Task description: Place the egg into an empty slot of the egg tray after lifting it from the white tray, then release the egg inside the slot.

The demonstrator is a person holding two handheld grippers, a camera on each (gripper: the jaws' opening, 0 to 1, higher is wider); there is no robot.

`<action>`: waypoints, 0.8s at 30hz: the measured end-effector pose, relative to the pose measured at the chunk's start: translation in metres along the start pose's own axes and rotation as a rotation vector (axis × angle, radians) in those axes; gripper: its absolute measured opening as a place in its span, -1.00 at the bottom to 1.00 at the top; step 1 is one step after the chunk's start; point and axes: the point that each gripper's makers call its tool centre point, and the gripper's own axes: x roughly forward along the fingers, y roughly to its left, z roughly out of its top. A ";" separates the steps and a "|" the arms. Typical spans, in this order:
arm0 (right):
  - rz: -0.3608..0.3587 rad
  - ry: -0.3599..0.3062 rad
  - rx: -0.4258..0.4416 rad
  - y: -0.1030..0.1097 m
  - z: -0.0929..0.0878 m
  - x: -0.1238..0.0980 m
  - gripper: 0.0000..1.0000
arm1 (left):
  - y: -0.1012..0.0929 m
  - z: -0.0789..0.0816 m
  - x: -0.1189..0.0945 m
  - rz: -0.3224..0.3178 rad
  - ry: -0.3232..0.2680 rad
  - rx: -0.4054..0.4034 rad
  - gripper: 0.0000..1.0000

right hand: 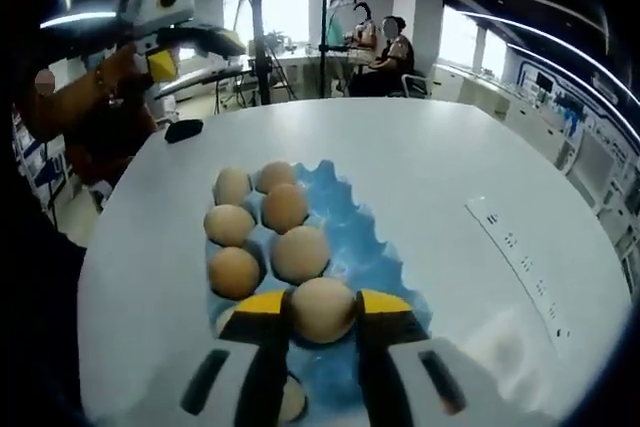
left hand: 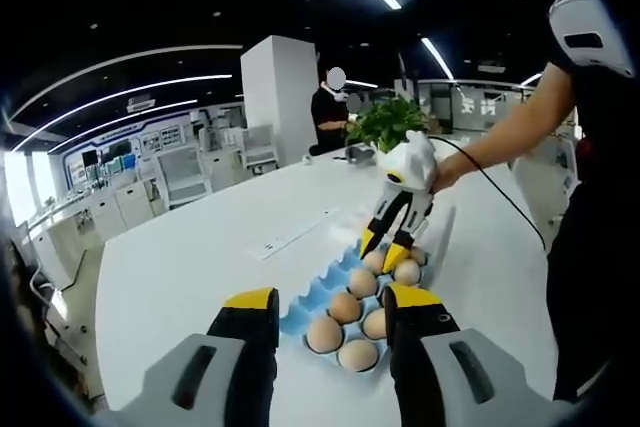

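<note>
A blue egg tray lies on the white table with several brown eggs in its slots. My right gripper is shut on one brown egg, held low over the tray's near end. Whether the egg rests in a slot I cannot tell. In the left gripper view the right gripper reaches down to the far end of the egg tray, with the egg between its yellow tips. My left gripper stands open, short of the tray, holding nothing. It also shows at the upper left as the left gripper.
A socket strip is set into the table, also seen as the socket strip. A potted plant stands at the far edge. A small black object lies beyond the tray. People sit farther off.
</note>
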 end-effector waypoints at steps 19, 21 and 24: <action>0.017 -0.103 0.066 0.004 0.004 -0.005 -0.23 | 0.000 -0.001 -0.001 0.003 -0.002 -0.003 -0.14; -0.008 -0.103 0.043 0.001 0.003 -0.007 -0.35 | 0.000 -0.001 -0.001 0.003 -0.002 -0.003 -0.14; -0.023 -0.152 0.077 -0.004 0.009 -0.015 -0.32 | 0.000 0.001 0.000 0.001 -0.006 -0.002 -0.14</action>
